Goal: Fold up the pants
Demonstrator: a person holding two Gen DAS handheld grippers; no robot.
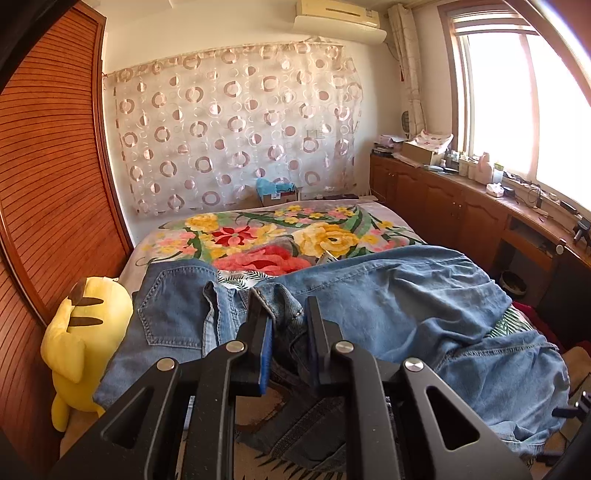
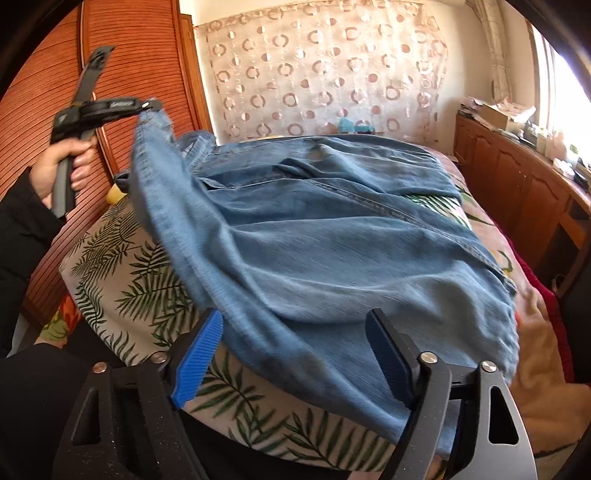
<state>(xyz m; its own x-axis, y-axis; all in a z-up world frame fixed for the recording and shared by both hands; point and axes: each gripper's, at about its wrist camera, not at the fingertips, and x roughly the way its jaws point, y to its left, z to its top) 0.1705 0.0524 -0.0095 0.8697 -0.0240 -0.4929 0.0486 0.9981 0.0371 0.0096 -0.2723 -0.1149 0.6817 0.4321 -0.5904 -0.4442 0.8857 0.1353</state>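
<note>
The left gripper (image 1: 288, 314) is nearly closed, its blue-padded fingers (image 1: 265, 343) pinching a bunched fold of the denim pants (image 1: 388, 295) at what looks like the waistband, and in the right wrist view the same gripper (image 2: 153, 105) shows up at the far left, raised above the bed, with a hand (image 2: 61, 166) in a dark sleeve wrapped round its grey handle and a strip of denim hanging from its tip. The right gripper (image 2: 295, 354) stands wide, a blue ribbed pad on its left finger (image 2: 199, 354) and a darker pad on the right one; a hem end of the pants (image 2: 295, 240) lies across the gap between them, but the pads do not press on the cloth. Outward from the two tools, the pants spread over the near half of the bed, one back pocket (image 1: 173, 302) turned up at the left in the left wrist view and a wide leg rumpled toward the right. They rest on a leaf-print sheet (image 2: 122, 266), and farther off lies a floral blanket (image 1: 280, 236) with yellow and red blooms. A yellow plush toy (image 1: 85, 332) sits at the bed's left edge against a slatted wooden wardrobe (image 1: 48, 177). On the far wall hangs a sheer curtain with ring patterns (image 1: 236, 129), an air conditioner (image 1: 340, 18) above it. Along the right runs a wooden cabinet (image 1: 443, 206) crowded with small items below a bright window (image 1: 517, 103).
</note>
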